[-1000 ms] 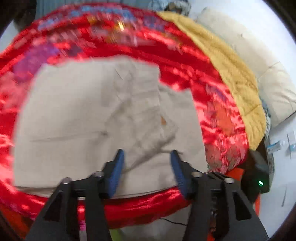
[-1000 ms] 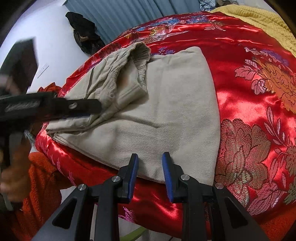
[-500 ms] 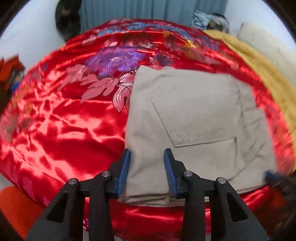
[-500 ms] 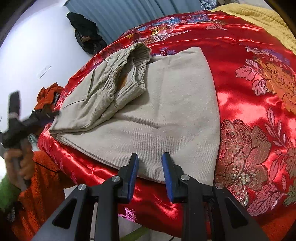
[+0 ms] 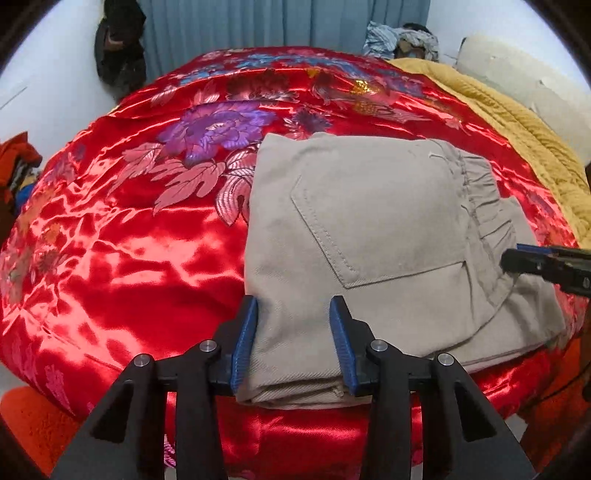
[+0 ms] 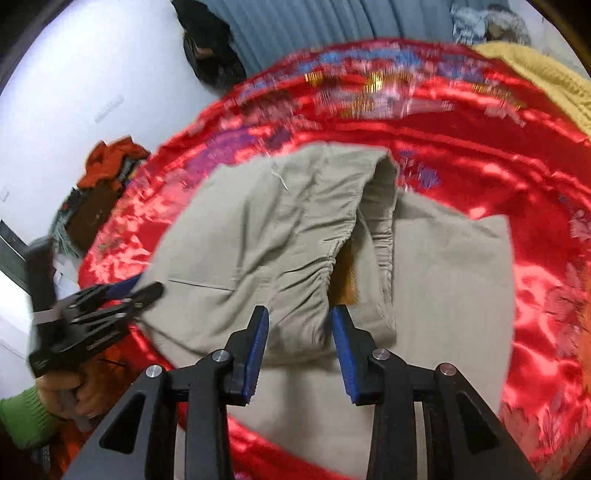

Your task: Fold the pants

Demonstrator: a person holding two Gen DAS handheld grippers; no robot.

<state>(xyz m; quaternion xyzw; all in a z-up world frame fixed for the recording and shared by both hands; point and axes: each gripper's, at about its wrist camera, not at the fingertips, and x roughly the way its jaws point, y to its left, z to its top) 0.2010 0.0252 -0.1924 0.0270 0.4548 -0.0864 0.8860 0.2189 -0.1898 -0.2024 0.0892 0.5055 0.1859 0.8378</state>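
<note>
the left gripper (image 5: pixel 293 341) is at the near edge of the bed, its blue pads wide apart on either side of the near left corner of the pants (image 5: pixel 369 236); nothing is pinched between them. the right gripper (image 6: pixel 300 345) also has its jaws spread, straddling the gathered waistband (image 6: pixel 314 284) without closing on it. in the left view its tip (image 5: pixel 517 258) shows at the right edge, just beside the waistband (image 5: pixel 484 206). in the right view the left gripper (image 6: pixel 147 290) sits at the pants' left corner, held by a hand (image 6: pixel 70 395) in a green cuff.

the pants (image 6: pixel 258 236) lie folded into a thick beige stack on the red quilt (image 5: pixel 129 258), near its front edge, with a back pocket (image 5: pixel 373 225) facing up. in the right view the top layer is rumpled and the waist opening gapes. the right view is blurred toward the far side.

beyond the pants the quilt shows a purple flower (image 5: pixel 218 125). a yellow blanket (image 5: pixel 517 122) runs along the far right, and a grey curtain (image 5: pixel 280 22) hangs behind the bed.
</note>
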